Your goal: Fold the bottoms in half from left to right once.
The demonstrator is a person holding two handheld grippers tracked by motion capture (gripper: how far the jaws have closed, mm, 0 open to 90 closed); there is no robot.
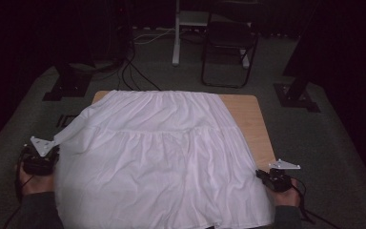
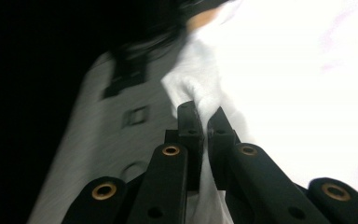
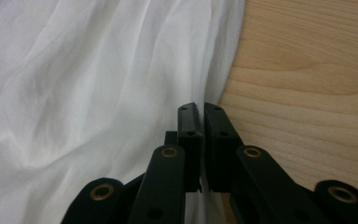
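Observation:
A white gathered skirt (image 1: 157,152) lies spread over a wooden table (image 1: 250,119), its waistband at the far side. At the table's left, my left gripper (image 1: 40,155) is shut on the skirt's left edge; in the left gripper view a fold of white cloth (image 2: 200,93) runs between the closed jaws of the left gripper (image 2: 204,116), stretched out past the table side. My right gripper (image 1: 274,176) holds the skirt's right edge near the front. In the right gripper view the right gripper (image 3: 200,112) is shut on the white hem (image 3: 209,70) beside bare wood (image 3: 307,79).
Grey carpet (image 1: 314,143) surrounds the table. A black folding chair (image 1: 228,43) and a white stand leg (image 1: 176,33) are behind it, with cables (image 1: 133,71) on the floor. Black stand bases (image 1: 69,83) sit at the far left and a black stand base (image 1: 298,93) at the far right.

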